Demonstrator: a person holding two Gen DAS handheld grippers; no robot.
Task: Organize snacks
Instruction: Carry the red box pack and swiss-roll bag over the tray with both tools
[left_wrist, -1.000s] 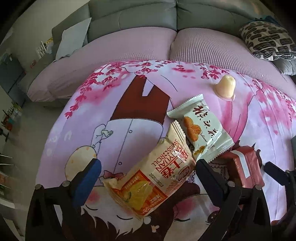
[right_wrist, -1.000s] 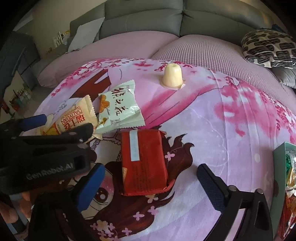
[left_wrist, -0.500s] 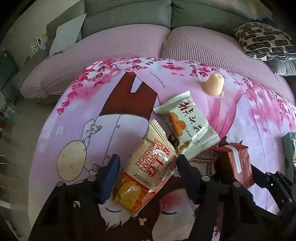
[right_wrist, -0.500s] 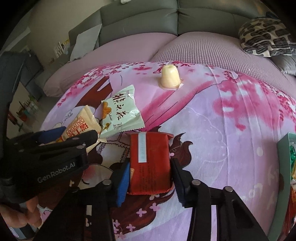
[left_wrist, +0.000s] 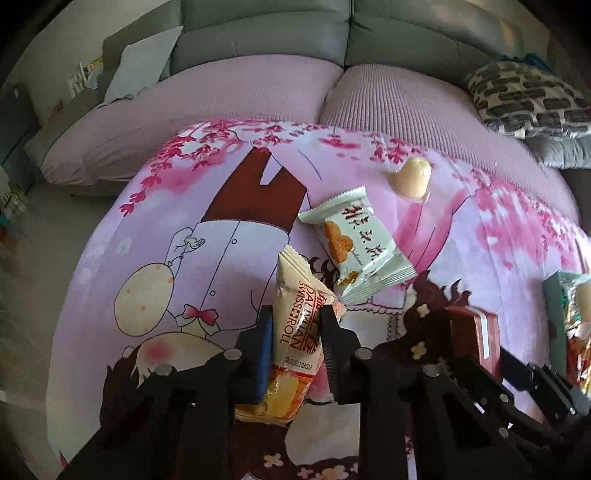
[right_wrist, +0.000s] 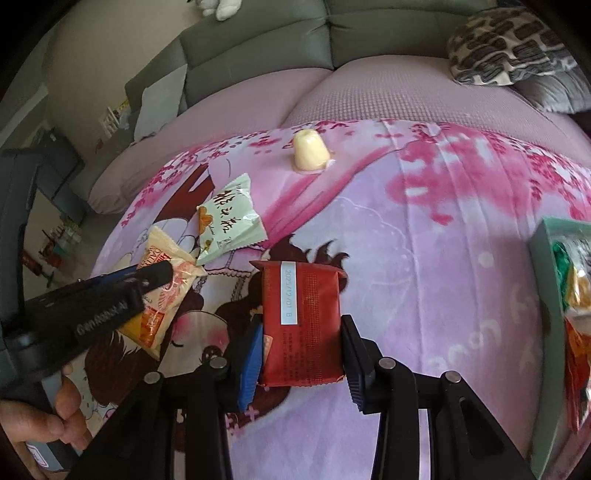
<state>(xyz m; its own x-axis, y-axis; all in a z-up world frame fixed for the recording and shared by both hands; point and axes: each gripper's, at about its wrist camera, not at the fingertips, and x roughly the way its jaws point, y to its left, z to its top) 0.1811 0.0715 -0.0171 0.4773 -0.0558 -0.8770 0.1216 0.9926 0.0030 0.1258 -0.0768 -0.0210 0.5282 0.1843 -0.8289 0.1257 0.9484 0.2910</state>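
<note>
My left gripper (left_wrist: 296, 325) has its jaws closing, pads pressed on a cream and orange Swiss roll packet (left_wrist: 291, 284), squeezed narrow and standing on edge between them. In the right wrist view that gripper (right_wrist: 162, 273) comes in from the left with the same packet (right_wrist: 173, 291). The jaws of my right gripper (right_wrist: 303, 326) are closing tight on the sides of a red packet (right_wrist: 301, 291), also seen at the lower right (left_wrist: 474, 332). A pale green packet (left_wrist: 360, 243) and a yellow jelly cup (left_wrist: 412, 177) lie farther back on the pink cartoon blanket (left_wrist: 184, 221).
A green box (right_wrist: 539, 266) holding several snacks stands at the blanket's right edge. Behind the blanket is a sofa with pink covers (left_wrist: 240, 96) and a patterned cushion (left_wrist: 524, 96). A hand (right_wrist: 55, 417) holds the left gripper's handle.
Both grippers went from wide open to closed on their packets. The Swiss roll packet is now pinched upright. The right gripper has shifted, and the red packet has moved with it.
</note>
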